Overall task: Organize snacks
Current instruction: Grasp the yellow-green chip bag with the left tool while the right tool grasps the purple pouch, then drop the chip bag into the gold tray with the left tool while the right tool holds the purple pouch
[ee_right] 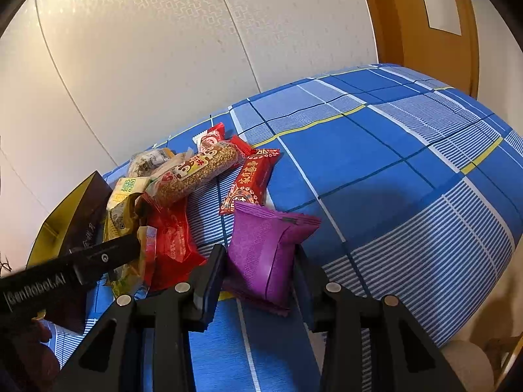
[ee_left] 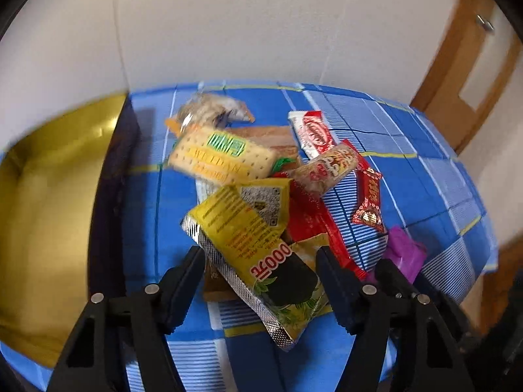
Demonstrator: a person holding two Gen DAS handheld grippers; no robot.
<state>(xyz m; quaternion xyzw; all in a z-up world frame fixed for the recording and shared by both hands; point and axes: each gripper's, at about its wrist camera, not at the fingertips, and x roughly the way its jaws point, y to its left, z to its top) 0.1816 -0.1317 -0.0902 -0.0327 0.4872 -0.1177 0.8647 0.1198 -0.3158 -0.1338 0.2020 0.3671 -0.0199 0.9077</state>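
Note:
A heap of snack packets lies on the blue checked cloth (ee_left: 425,176). Nearest me is a yellow packet (ee_left: 248,222) with a silver edge. My left gripper (ee_left: 260,258) straddles it, one finger (ee_left: 193,268) at each long side. The packet lies flat and uncrumpled, so the jaws stand open around it. My right gripper (ee_right: 261,271) is shut on a purple packet (ee_right: 261,241), pinched between both fingers. In the right wrist view, the left gripper's black finger (ee_right: 111,253) reaches over the yellow packet (ee_right: 122,215).
A dark box with a gold inside (ee_left: 49,196) stands open left of the heap, seen too as the box (ee_right: 85,202). Cracker pack (ee_left: 222,156), grain bar (ee_right: 196,173) and red packets (ee_right: 251,176) crowd the pile. A wall runs behind; a wooden door (ee_right: 408,16) is right.

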